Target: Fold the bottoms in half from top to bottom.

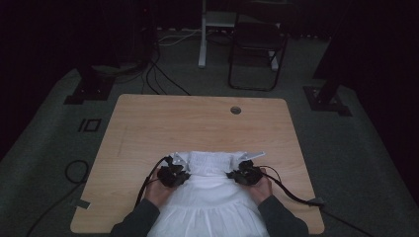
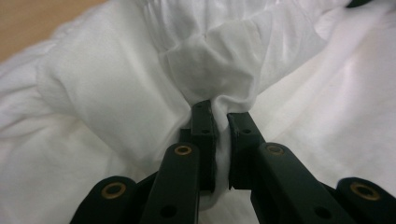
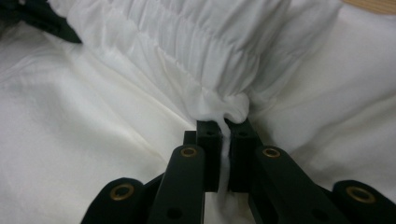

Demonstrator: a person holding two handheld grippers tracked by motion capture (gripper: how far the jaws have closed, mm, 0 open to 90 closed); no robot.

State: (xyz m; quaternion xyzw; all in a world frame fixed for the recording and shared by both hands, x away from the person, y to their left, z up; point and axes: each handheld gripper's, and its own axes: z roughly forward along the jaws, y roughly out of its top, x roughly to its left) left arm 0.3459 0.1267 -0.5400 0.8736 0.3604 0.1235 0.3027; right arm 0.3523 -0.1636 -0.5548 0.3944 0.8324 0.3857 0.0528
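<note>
A white garment [image 1: 210,197], soft cotton with a gathered, smocked band across its top, lies spread on the near half of the wooden table [image 1: 197,123], its skirt running off the near edge toward the person. The smocked band [image 1: 211,162] sits at the far end of the cloth, roughly mid-table from side to side. At the band's left corner the left gripper [image 1: 179,170] has its black jaws clamped on a pinch of the white fabric; in the left gripper view [image 2: 219,119] a fold is squeezed between the pads and bunches up just beyond them. At the opposite corner the right gripper [image 1: 236,173] does the same, and the right gripper view [image 3: 223,125] has the jaws drawn nearly together with a thin ridge of the gathered edge caught between them. Both hands rest low on the cloth, the left hand [image 1: 157,190] and right hand [image 1: 261,190] just behind their grippers, dark sleeves coming in from the near edge. A black cable [image 1: 291,192] trails off to the right across the tabletop. Beyond the table, on the grey floor, stands a dark chair [image 1: 257,44].
</note>
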